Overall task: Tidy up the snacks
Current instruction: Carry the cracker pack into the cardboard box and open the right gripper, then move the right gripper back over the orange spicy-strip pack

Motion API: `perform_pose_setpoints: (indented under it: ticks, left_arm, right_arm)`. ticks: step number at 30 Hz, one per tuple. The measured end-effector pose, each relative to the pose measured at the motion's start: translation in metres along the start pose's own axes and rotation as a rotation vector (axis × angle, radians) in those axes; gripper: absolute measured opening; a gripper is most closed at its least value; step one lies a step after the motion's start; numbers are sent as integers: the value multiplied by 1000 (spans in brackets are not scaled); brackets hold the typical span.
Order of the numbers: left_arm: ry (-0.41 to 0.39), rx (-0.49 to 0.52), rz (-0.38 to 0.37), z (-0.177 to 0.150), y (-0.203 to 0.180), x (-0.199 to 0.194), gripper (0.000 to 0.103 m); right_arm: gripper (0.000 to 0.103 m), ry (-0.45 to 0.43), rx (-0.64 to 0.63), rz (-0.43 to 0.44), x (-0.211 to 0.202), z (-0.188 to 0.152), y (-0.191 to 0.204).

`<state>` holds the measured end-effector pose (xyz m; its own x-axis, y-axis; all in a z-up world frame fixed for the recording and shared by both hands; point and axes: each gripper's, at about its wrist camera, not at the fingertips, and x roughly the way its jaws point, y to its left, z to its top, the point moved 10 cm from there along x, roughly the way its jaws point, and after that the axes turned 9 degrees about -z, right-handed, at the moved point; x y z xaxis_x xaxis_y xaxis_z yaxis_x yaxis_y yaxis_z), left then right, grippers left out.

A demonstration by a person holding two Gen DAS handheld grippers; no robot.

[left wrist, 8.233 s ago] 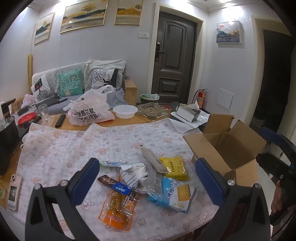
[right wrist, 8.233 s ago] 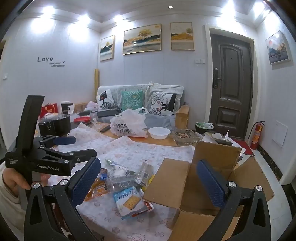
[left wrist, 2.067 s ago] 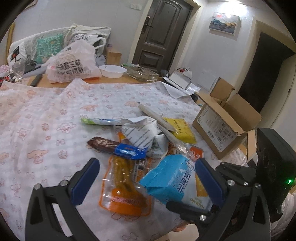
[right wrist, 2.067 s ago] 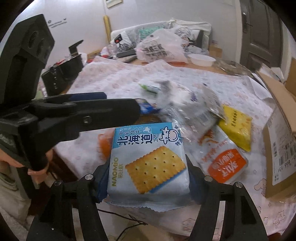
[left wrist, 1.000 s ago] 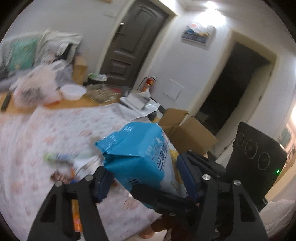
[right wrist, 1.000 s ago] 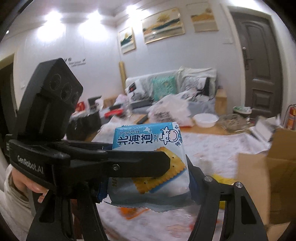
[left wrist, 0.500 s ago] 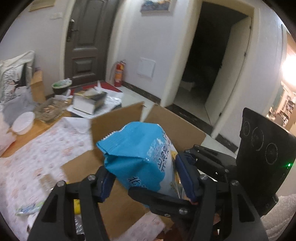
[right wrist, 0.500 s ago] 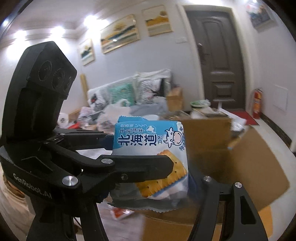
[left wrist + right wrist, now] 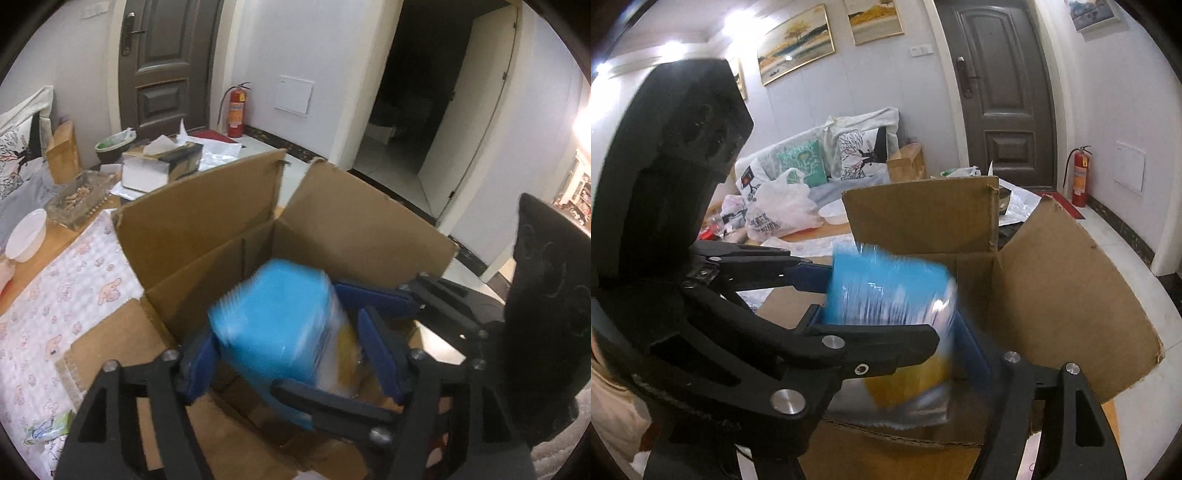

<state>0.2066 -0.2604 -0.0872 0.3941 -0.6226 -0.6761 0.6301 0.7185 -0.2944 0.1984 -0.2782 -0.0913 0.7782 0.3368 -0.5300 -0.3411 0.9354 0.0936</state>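
Observation:
A blue cracker pack [image 9: 280, 325] is motion-blurred over the mouth of the open cardboard box [image 9: 207, 218]. It sits between the jaws of both grippers, which have spread a little. My left gripper [image 9: 288, 358] stands around the pack from the table side. My right gripper [image 9: 894, 354] stands around it from the other side; the pack [image 9: 894, 291] and box [image 9: 1052, 288] show there too. Whether the pads still touch the pack is unclear through the blur.
The table with the pink patterned cloth [image 9: 44, 295] lies left of the box, with a green snack wrapper [image 9: 48, 430] at its near edge. A white bowl [image 9: 24, 236], a glass dish [image 9: 79, 199] and a tissue box [image 9: 159, 166] stand behind.
Both grippers have carried the cracker pack from the table to over the box. In the last half second the jaws have widened and the pack has dropped lower into the box mouth.

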Motion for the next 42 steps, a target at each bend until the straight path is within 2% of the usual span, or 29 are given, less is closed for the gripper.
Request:
perform_pose_setpoints:
  ticks: [5, 8, 13, 18, 23, 26, 30, 36, 42]
  left_arm:
    - [-24, -15, 8, 3, 12, -10, 80]
    - [-51, -17, 32, 7, 24, -21, 80]
    - [-124, -58, 91, 1, 46, -65, 80]
    - [-178, -89, 167, -20, 74, -117, 80]
    - [-251, -141, 223, -50, 103, -177, 80]
    - [-289, -183, 269, -80, 126, -214, 80]
    - [-305, -244, 308, -119, 156, -240, 81]
    - [-285, -345, 319, -179, 198, -244, 81]
    - [-221, -453, 276, -230, 228, -212, 81]
  right_arm:
    - [72, 4, -12, -3, -5, -3, 7]
    - [75, 5, -16, 8, -8, -2, 15]
    - [77, -16, -45, 23, -14, 5, 33]
    - [77, -45, -91, 73, -24, 14, 74]
    - [77, -39, -173, 133, -25, 15, 139]
    - [77, -17, -220, 169, -19, 9, 178]
    - [77, 35, -273, 209, -5, -6, 225]
    - [77, 154, -323, 252, 29, -44, 278]
    - [76, 271, -332, 293, 61, -83, 303]
